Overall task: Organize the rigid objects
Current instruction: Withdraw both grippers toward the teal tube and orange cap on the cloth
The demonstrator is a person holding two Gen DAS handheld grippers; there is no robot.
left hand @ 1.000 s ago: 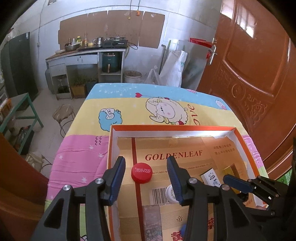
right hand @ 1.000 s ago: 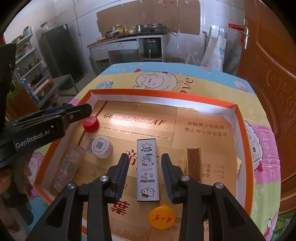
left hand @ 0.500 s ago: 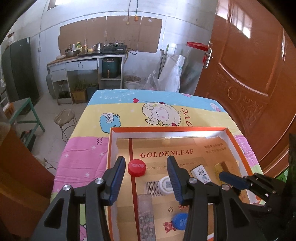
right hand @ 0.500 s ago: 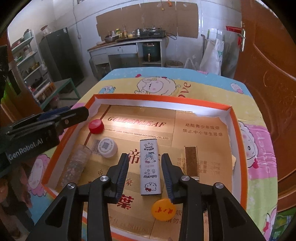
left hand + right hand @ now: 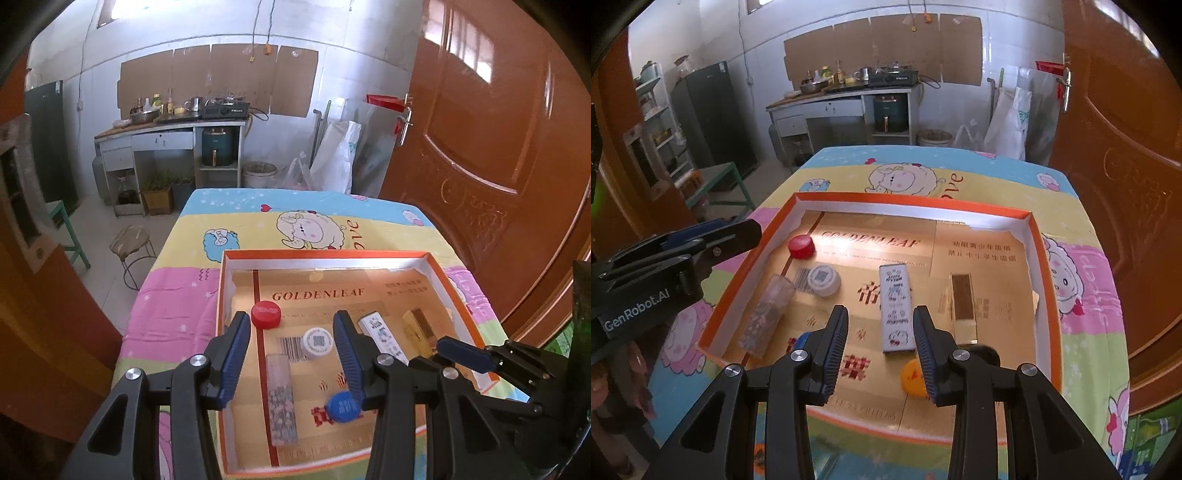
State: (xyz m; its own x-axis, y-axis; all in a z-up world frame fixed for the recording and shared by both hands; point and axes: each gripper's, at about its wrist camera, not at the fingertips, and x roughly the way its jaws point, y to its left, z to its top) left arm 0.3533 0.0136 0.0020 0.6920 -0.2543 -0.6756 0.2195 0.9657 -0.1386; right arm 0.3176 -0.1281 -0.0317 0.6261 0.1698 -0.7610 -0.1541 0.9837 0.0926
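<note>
Left wrist view is showing the left gripper (image 5: 290, 343) hanging over the near left part of an orange-rimmed box (image 5: 325, 254), its jaws standing spread with nothing between the pads. That box is sitting on a table (image 5: 177, 306) covered by a cartoon-print cloth, and every task item is lying loose on the box floor. A red cap (image 5: 266, 314) is resting near the box's left wall, toward the far side. A white cap (image 5: 317, 342) with a printed code is lying nearer than the red cap and slightly right of it. A clear tube (image 5: 282, 400) of speckled bits is lying along the left wall, on the near side of the white cap. A blue cap (image 5: 343, 406) is sitting close to the box's near edge, partly hidden by the gripper's right finger.

Right wrist view is showing the right gripper (image 5: 881, 354) hovering above the box's near edge, jaws likewise apart and gripping nothing. A white patterned case (image 5: 895, 308) is lying at the box's middle, lengthwise, just beyond those jaws. A gold-and-brown box (image 5: 963, 304) is lying to the right of the case, apart from it. An orange cap (image 5: 912, 376) is resting by the near edge, half covered by the right finger.
</note>
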